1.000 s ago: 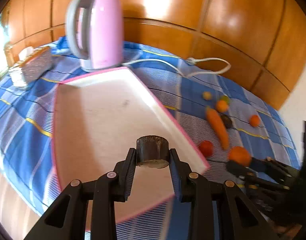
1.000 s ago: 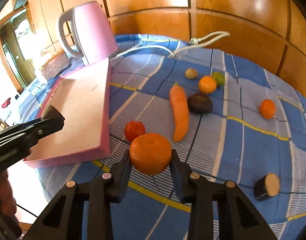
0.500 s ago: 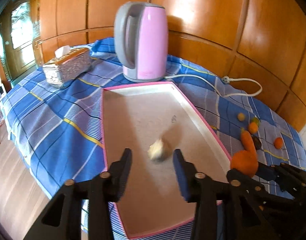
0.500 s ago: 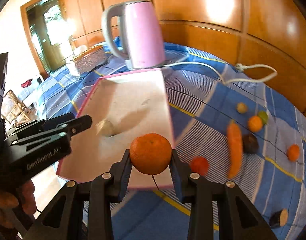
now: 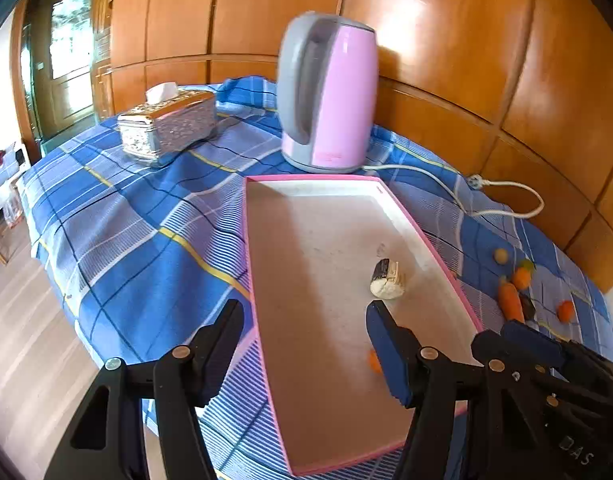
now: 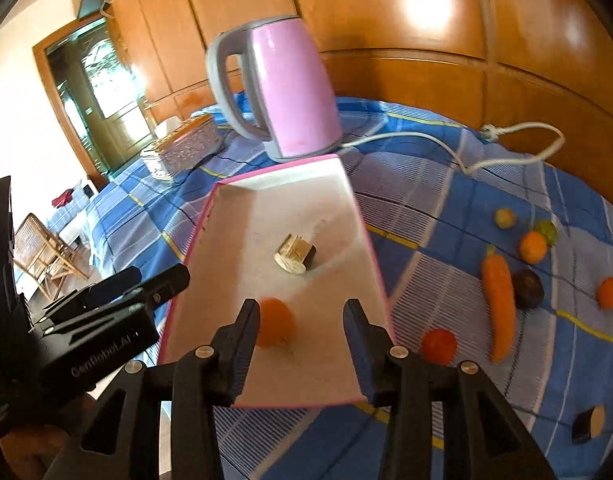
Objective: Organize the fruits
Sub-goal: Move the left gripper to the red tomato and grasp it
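With both my left gripper (image 5: pixel 302 322) and right gripper (image 6: pixel 302 320) spread wide and empty above the pink tray (image 6: pixel 226 192), where the orange (image 6: pixel 275 322) lies, the carrot (image 6: pixel 498 306), lengthwise on the cloth, sits nearer my right.

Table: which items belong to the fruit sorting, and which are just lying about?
Job:
pink tray
orange in tray
cut chunk in tray
carrot
red fruit
small oranges
dark fruit
second cut chunk

Lying about:
pink kettle
white cord
tissue box
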